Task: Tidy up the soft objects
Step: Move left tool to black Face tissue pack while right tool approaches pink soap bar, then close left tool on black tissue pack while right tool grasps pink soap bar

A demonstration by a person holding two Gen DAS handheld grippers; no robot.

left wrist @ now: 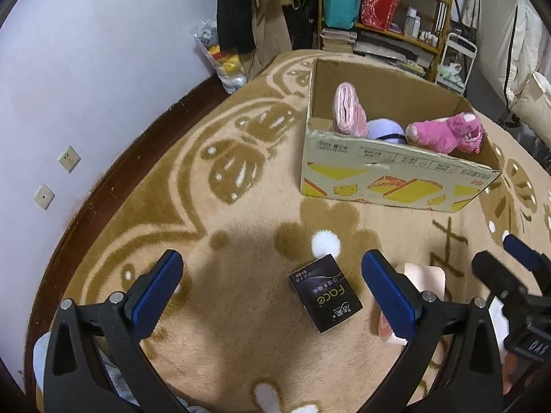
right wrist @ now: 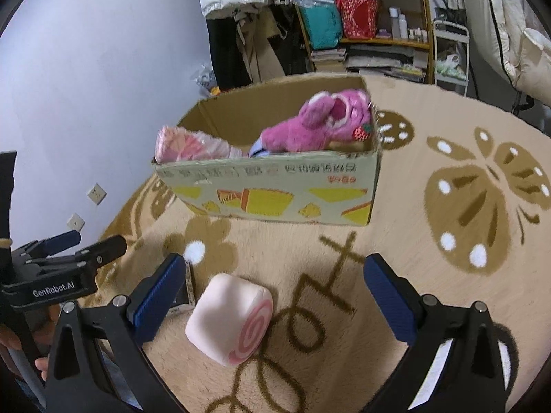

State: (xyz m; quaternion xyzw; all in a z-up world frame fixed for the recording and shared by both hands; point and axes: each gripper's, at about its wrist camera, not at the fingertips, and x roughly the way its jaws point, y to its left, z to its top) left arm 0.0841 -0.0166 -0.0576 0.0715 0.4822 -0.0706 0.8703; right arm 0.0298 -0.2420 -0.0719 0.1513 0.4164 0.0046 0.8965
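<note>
Pink swirl roll cushion (right wrist: 230, 320): on the plush blanket (right wrist: 430, 292), in front of the cardboard box (right wrist: 275, 189), low between the right gripper (right wrist: 275, 296) fingers and nearer the left-hand one, touching neither.
Dark tissue pack (left wrist: 325, 296): flat on the blanket in front of the box, between the left gripper (left wrist: 272, 292) fingers, clear of both.
Box contents: magenta plush bear (left wrist: 444, 132) at the right end, pink bundle (left wrist: 347, 110) at the left end, a lavender toy (left wrist: 384, 130) between them.
Room: bare blanket between box front and both items; box top open.
Right gripper: spread wide, holding nothing.
Left gripper: spread wide, holding nothing.
Edges: blanket's left edge meets the dark floor (left wrist: 113, 172) below the wall (left wrist: 86, 69).
</note>
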